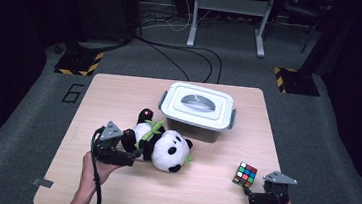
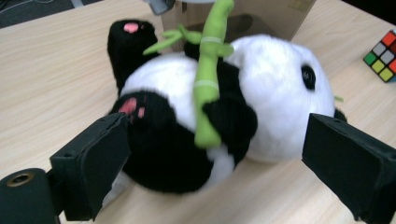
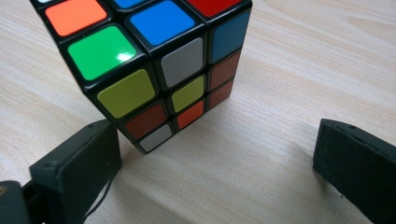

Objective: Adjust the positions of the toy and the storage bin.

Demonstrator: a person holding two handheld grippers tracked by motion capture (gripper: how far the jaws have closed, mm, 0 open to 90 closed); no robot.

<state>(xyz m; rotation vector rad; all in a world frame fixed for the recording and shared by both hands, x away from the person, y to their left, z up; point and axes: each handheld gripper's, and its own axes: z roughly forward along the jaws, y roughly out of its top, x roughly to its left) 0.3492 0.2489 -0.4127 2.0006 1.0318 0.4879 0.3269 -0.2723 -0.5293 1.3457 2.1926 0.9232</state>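
A: Where's the panda toy [image 1: 161,144]?
B: Lying on the surface [image 1: 119,96] before the lidded box [image 1: 197,109], just ahead of the left claw [image 1: 136,154], jaws spread, gripping nothing.
A: The right claw [image 3: 215,163]?
B: Open too, the puzzle cube [image 3: 149,60] just ahead.

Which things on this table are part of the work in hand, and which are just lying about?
In hand:
- toy panda, lying just in front of the open left gripper
- puzzle cube, just ahead of the open right gripper

Lying about:
- lidded white box, behind the panda
- tape scrap at the table's corner
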